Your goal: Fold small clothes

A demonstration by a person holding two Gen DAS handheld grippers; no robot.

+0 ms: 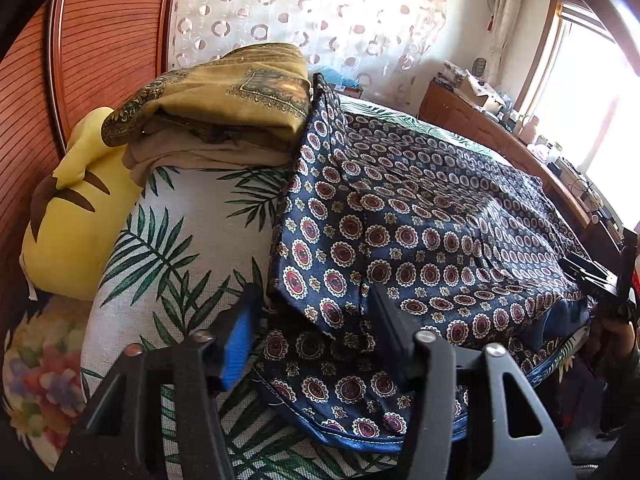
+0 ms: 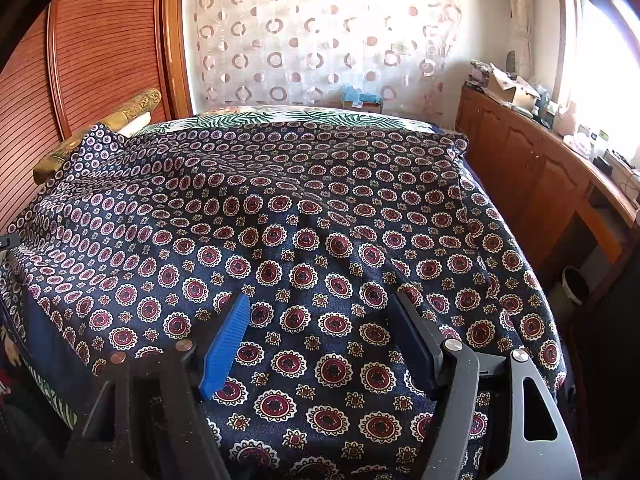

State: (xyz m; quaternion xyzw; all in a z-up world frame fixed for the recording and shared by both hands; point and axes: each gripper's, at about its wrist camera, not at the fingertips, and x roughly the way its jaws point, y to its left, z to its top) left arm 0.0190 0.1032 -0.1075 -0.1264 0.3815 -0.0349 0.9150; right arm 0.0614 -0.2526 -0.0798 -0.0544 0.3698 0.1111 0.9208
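Observation:
A navy garment (image 1: 420, 216) printed with red and cream medallions lies spread over the bed. Its near left corner is folded over onto a lower layer with a shiny blue hem (image 1: 360, 438). My left gripper (image 1: 314, 300) straddles that folded corner, and a gap shows between the blue pad (image 1: 236, 344) and the cloth, so the jaws stand open. In the right wrist view the same garment (image 2: 320, 208) fills the bed. My right gripper (image 2: 320, 304) hovers open over its near edge, with flat cloth under the blue pad (image 2: 226, 344) and nothing pinched. The right gripper also shows in the left wrist view as a black frame (image 1: 616, 280).
The bedsheet (image 1: 180, 240) is white with green palm leaves. A folded ochre stack (image 1: 224, 108) sits at the head of the bed, beside a yellow plush cushion (image 1: 76, 216) and a floral pillow (image 1: 36, 376). Behind is a slatted wooden headboard (image 2: 100, 52). A cluttered wooden cabinet (image 2: 532, 168) lines the right side.

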